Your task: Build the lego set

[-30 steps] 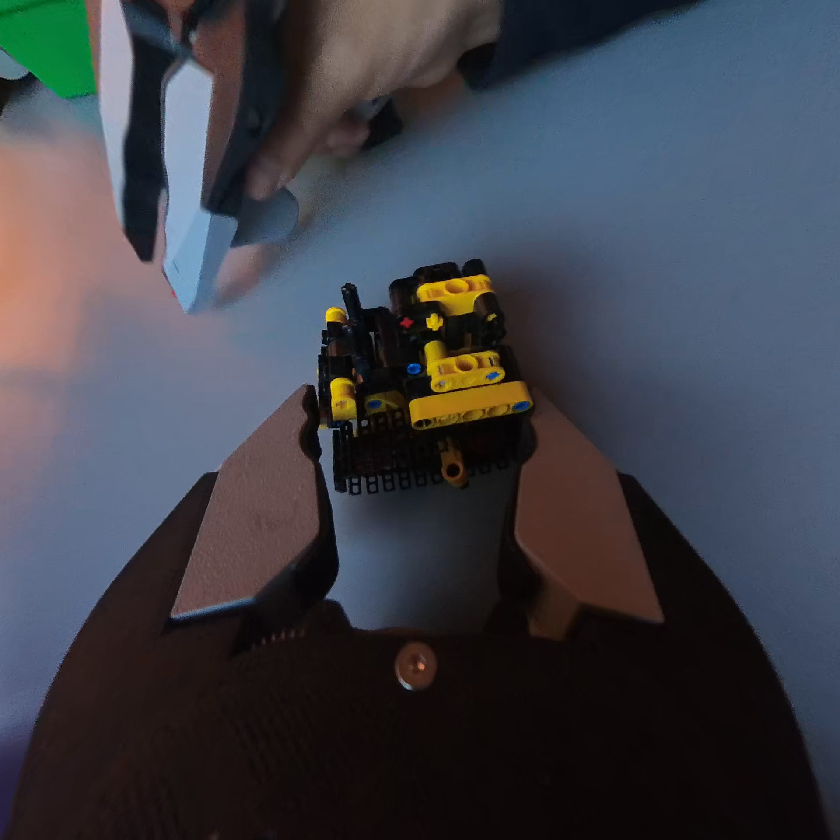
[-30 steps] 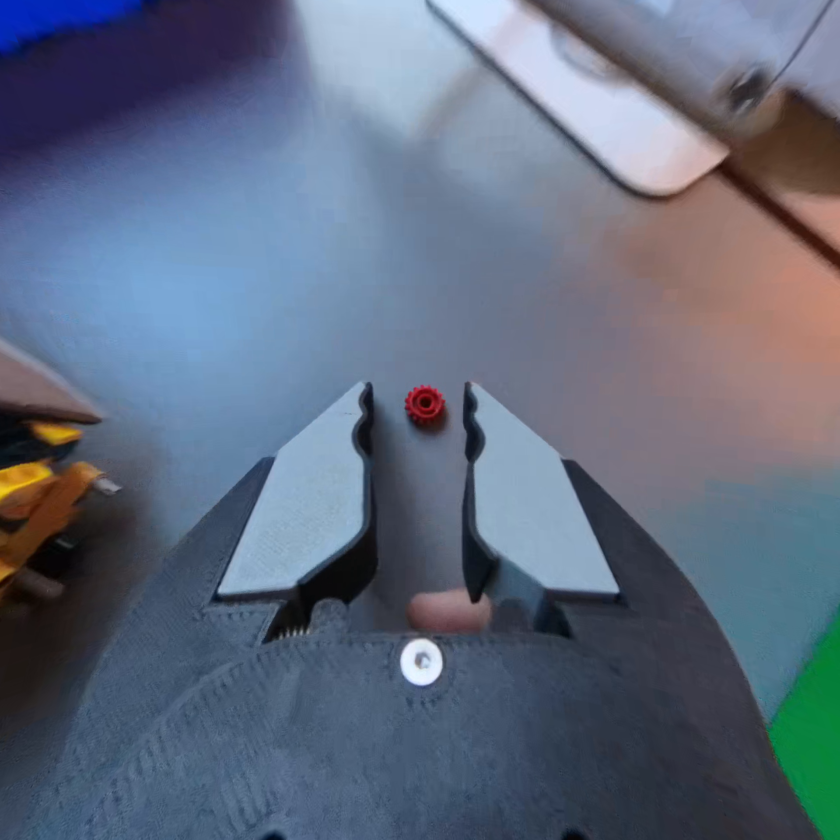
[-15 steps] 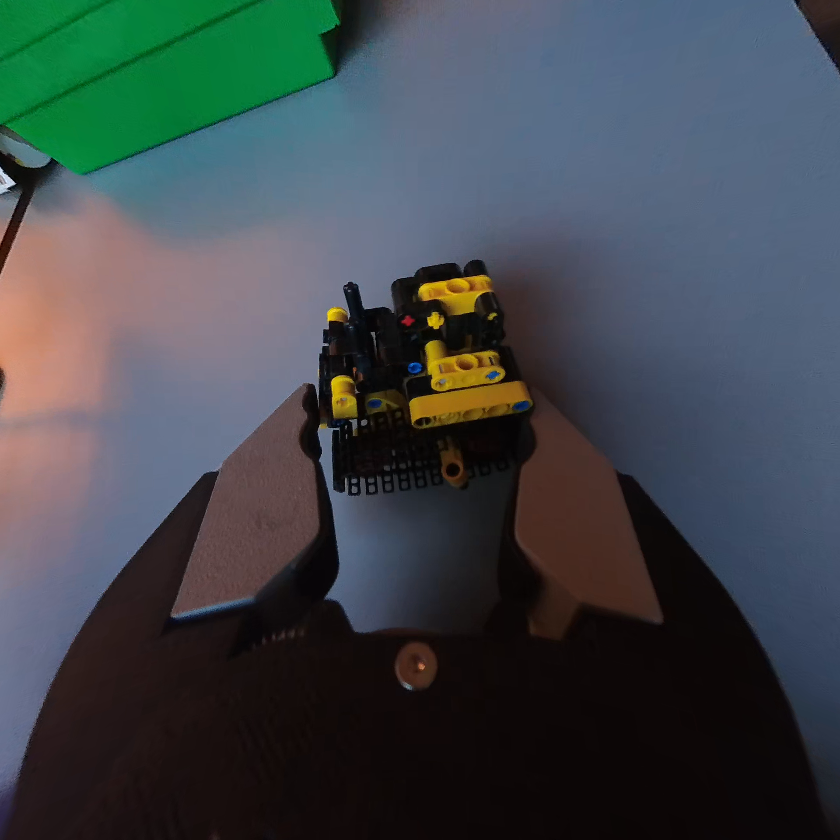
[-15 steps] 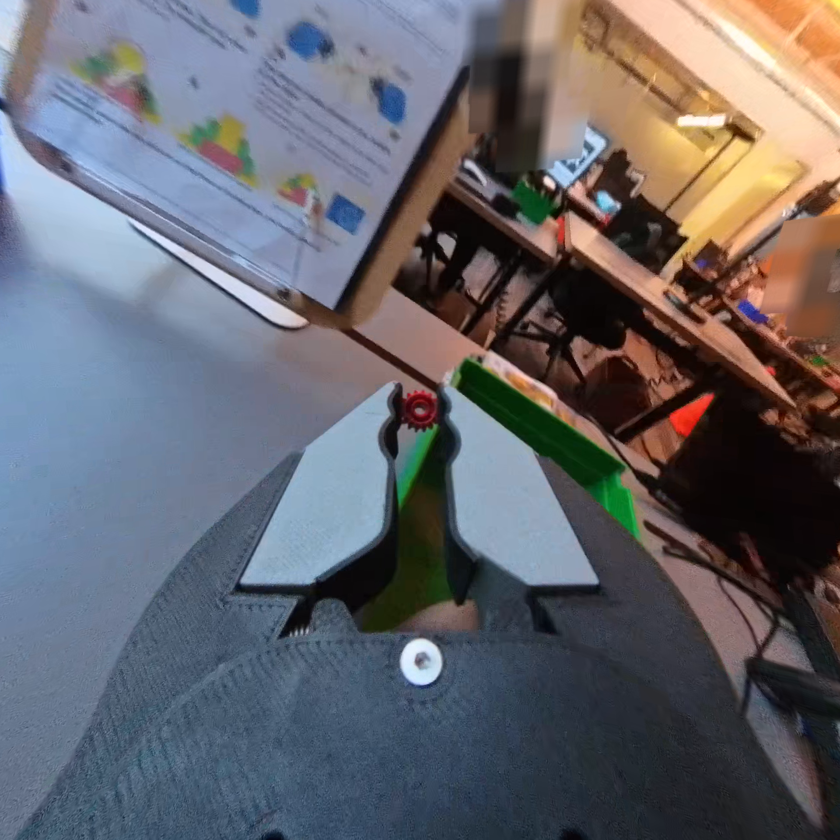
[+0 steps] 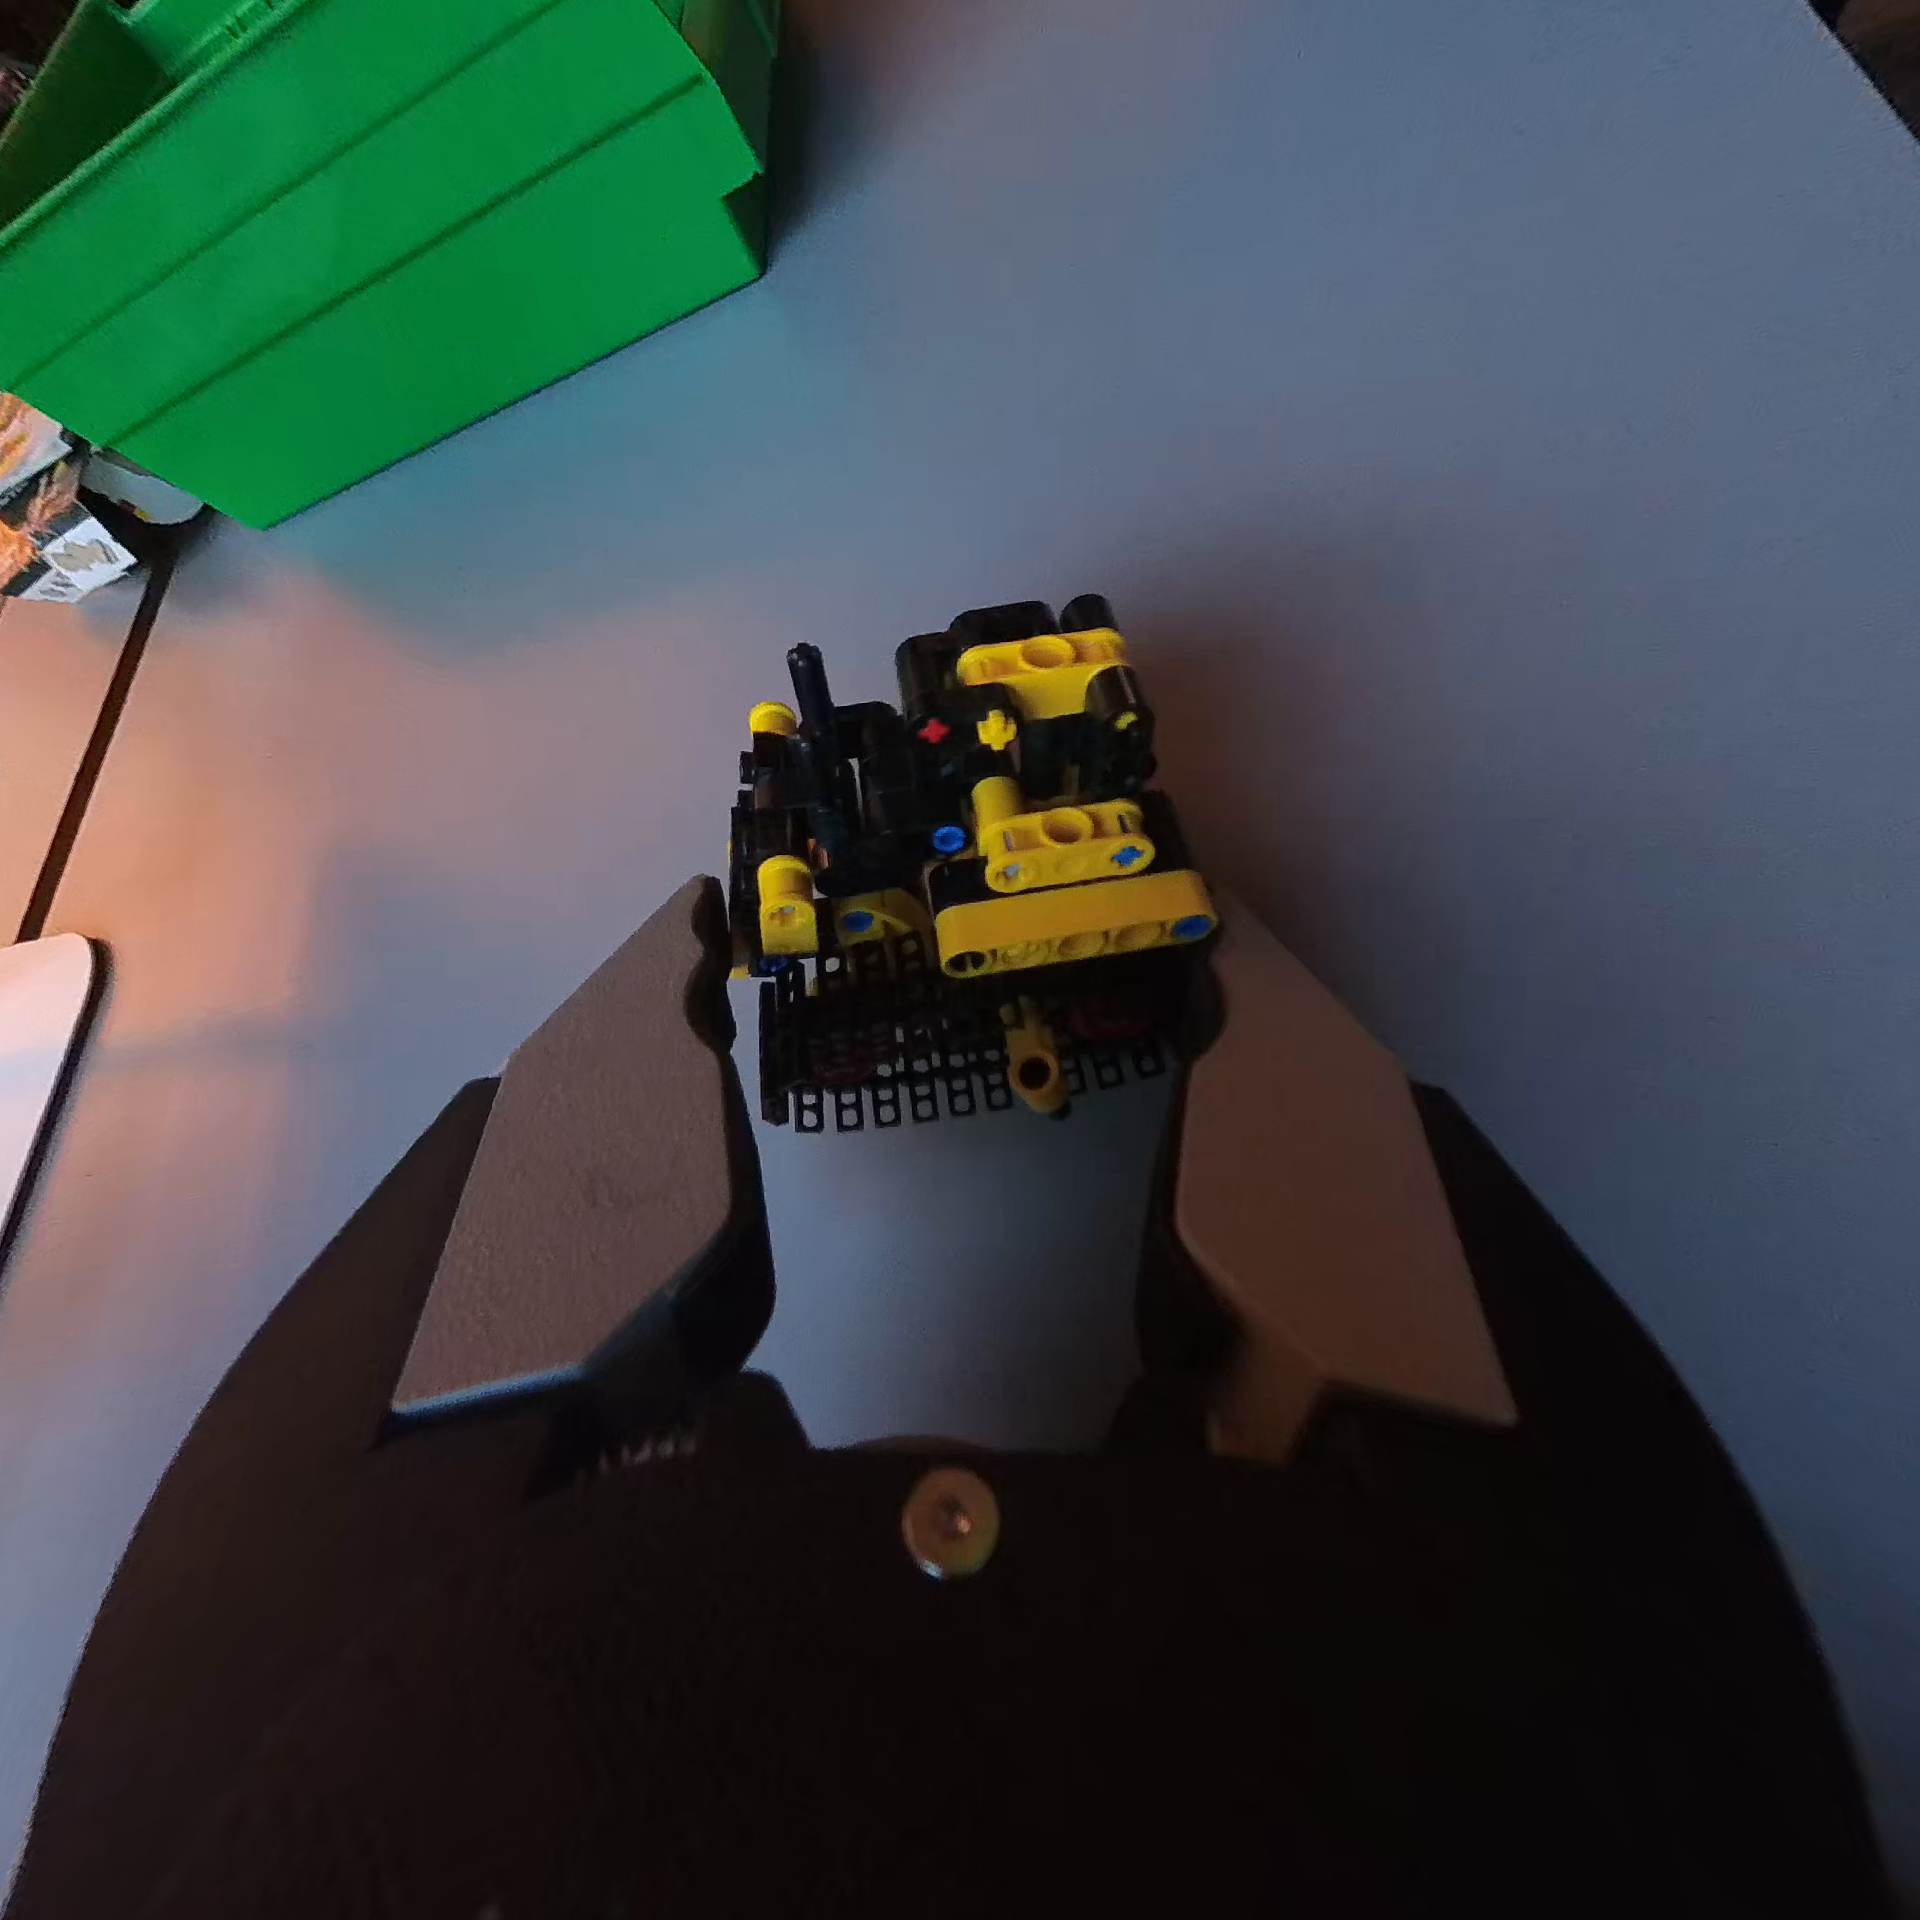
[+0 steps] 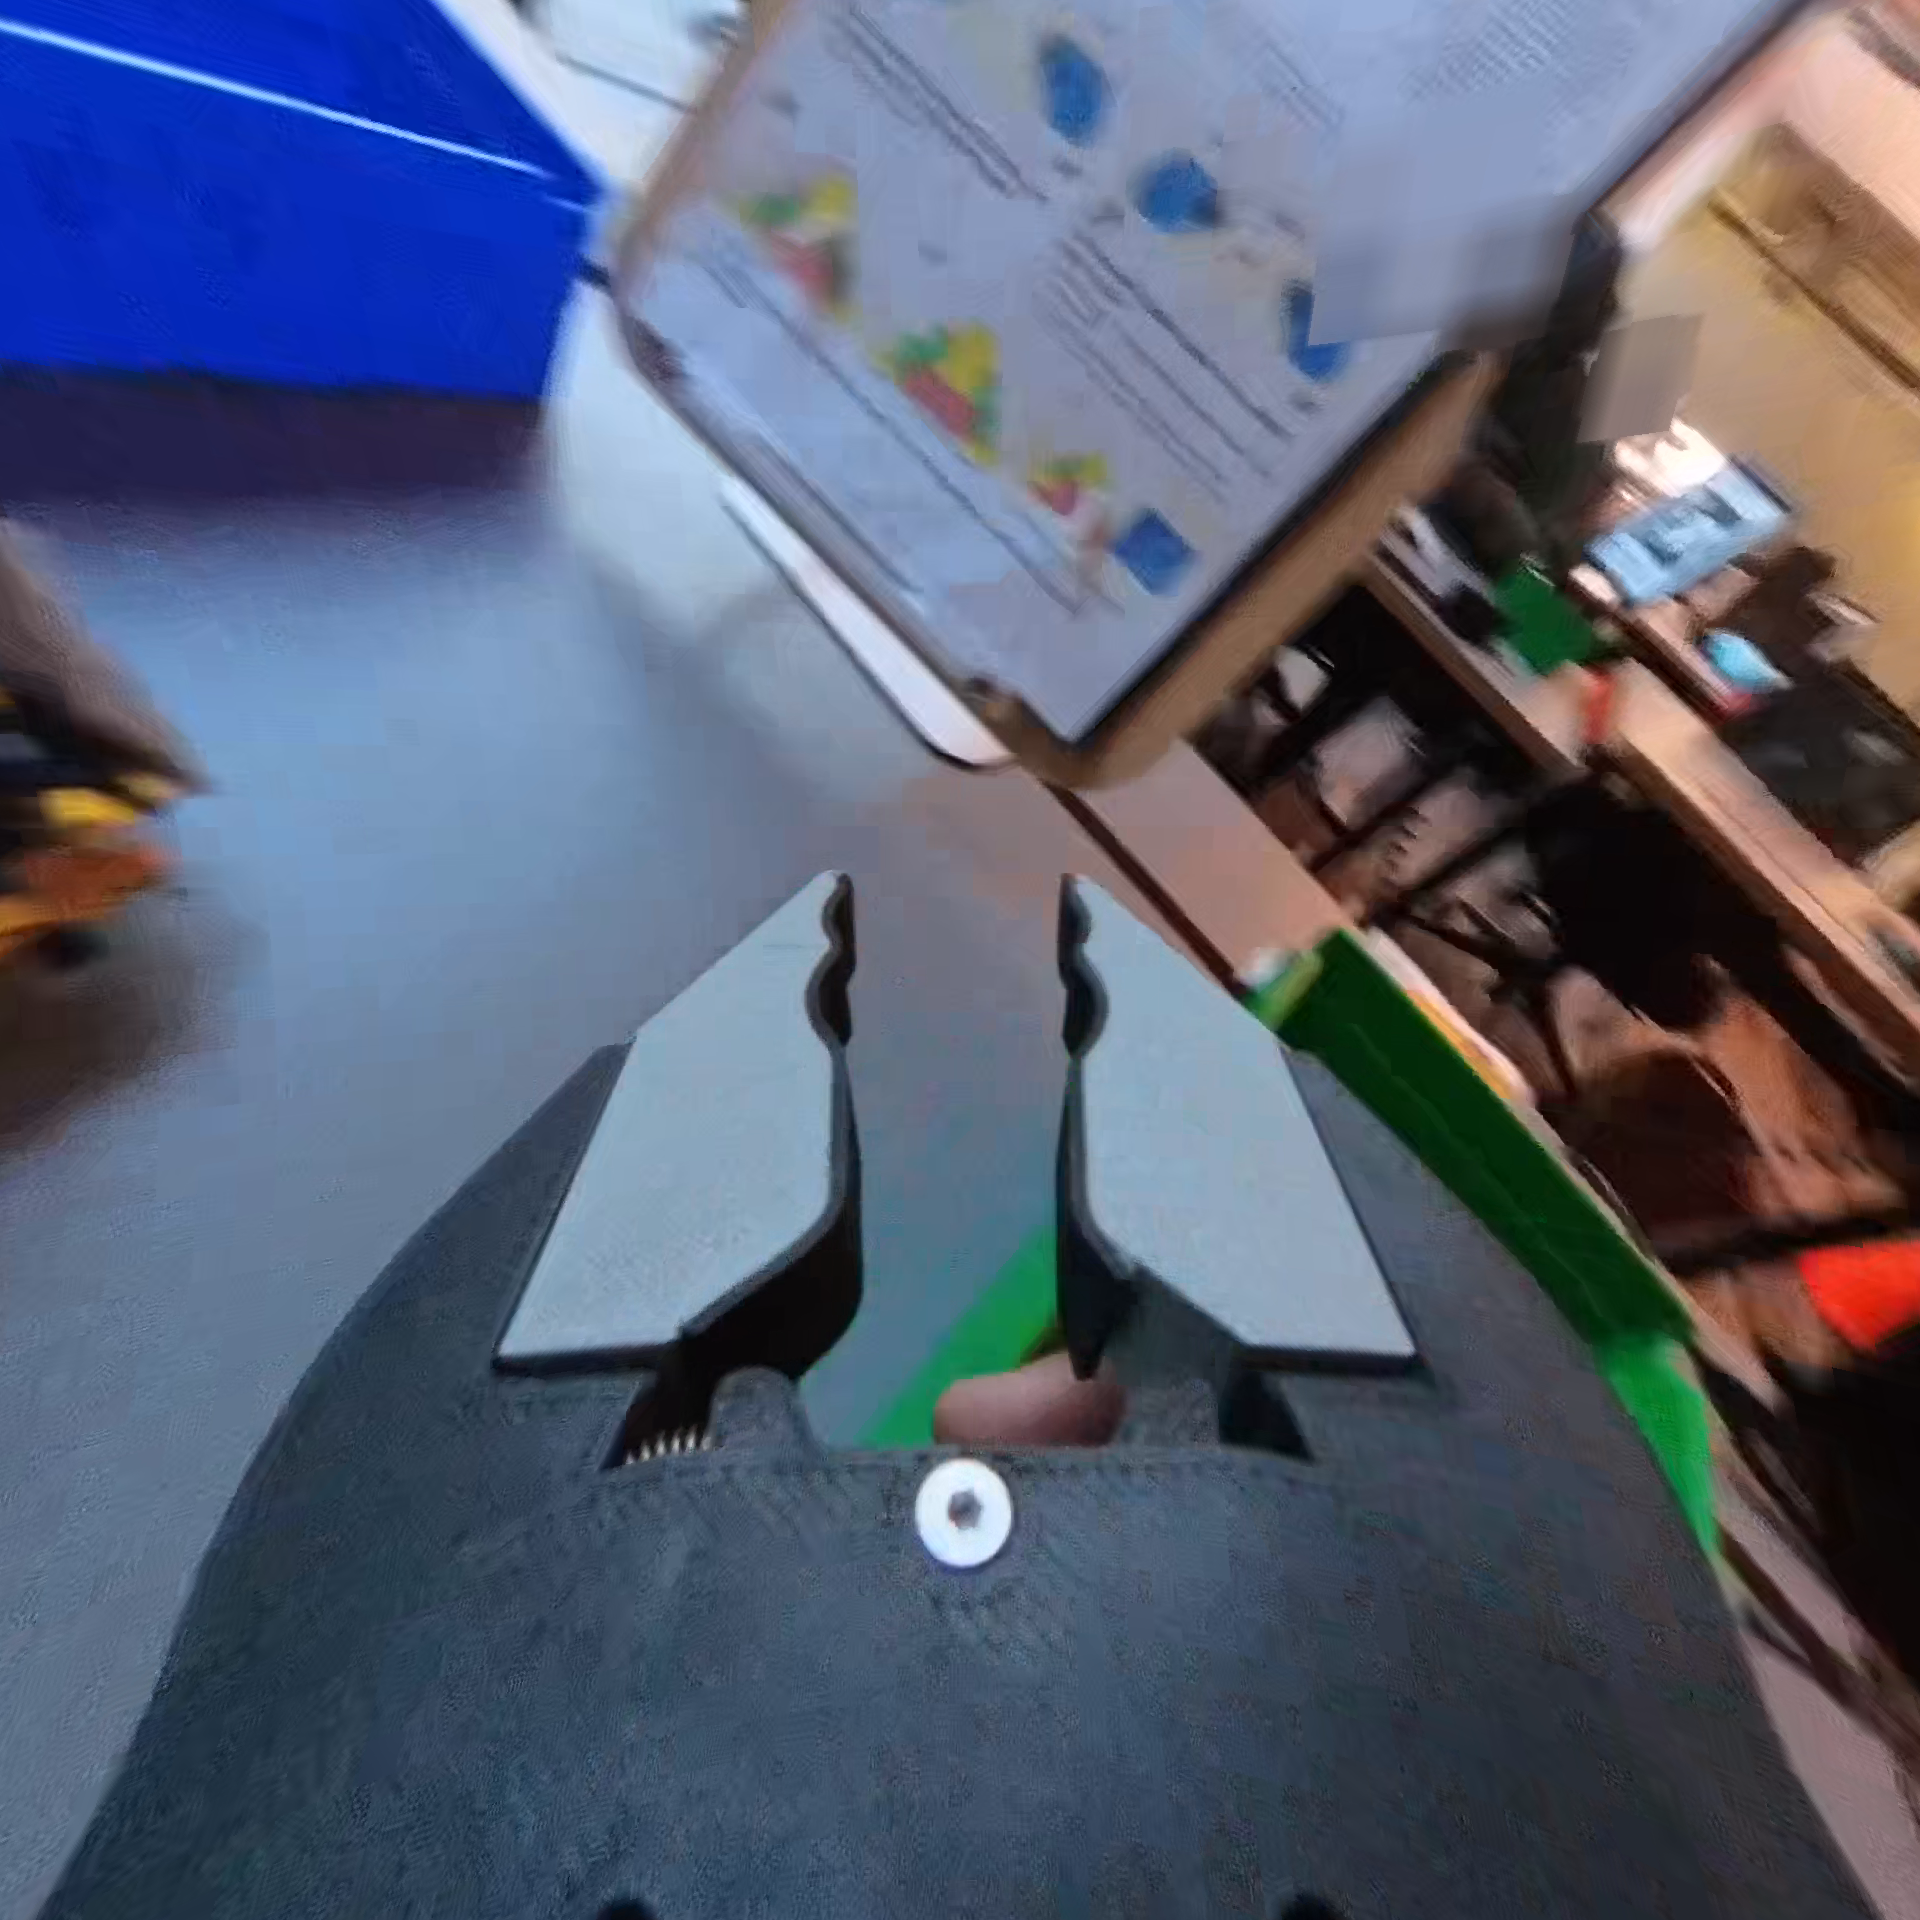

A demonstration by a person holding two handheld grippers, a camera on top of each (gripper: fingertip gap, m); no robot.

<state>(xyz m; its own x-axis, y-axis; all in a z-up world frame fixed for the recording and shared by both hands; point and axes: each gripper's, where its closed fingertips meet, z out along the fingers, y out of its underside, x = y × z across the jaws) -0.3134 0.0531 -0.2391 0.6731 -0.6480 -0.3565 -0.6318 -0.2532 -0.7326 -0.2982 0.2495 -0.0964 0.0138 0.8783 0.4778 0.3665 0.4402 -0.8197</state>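
While the left gripper (image 5: 961,961) clamps the yellow-and-black lego model (image 5: 961,862) at frame centre on the grey table (image 5: 1455,468), its track side sits between the fingertips. Right gripper (image 6: 956,935) stands narrowly parted, empty; model blurred at left edge (image 6: 73,852).

A workshop or lab; long cluttered workbenches (image 6: 1714,790); green parts bin (image 5: 343,239).

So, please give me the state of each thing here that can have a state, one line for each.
Left tongs: closed on the lego model, one finger at each side.
Lego model: partly built, upright on the grey table.
Right tongs: open, nothing between the fingers.
Green bin: on the table, apart from the model; contents not visible.
Instruction sheet: propped up, blurred.
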